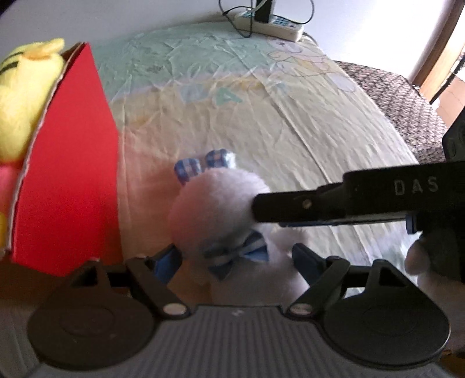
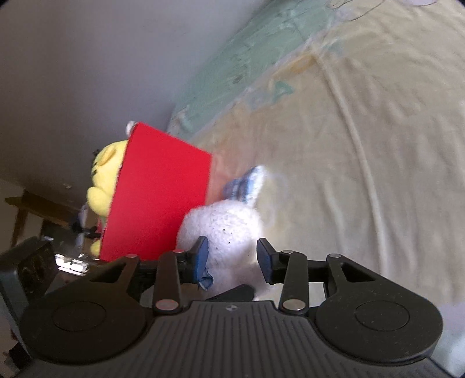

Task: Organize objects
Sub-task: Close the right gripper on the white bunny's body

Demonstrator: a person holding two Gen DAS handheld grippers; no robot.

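A white plush bunny (image 1: 212, 206) with blue checked ears and a blue bow tie lies on the bed sheet (image 1: 232, 110), right beside a red box (image 1: 69, 174). My left gripper (image 1: 237, 261) is open, its fingers wide apart on either side of the bunny's body. My right gripper (image 1: 261, 212) comes in from the right at the bunny's head. In the right wrist view the right gripper (image 2: 232, 256) presses both blue pads into the bunny (image 2: 223, 224). A yellow plush toy (image 1: 23, 96) sticks out of the red box (image 2: 162, 197).
A white power strip (image 1: 270, 23) with black cables lies at the far end of the bed. A dark patterned blanket (image 1: 407, 99) covers the bed's right edge. A grey wall and a wooden piece of furniture (image 2: 29, 203) stand beyond the box.
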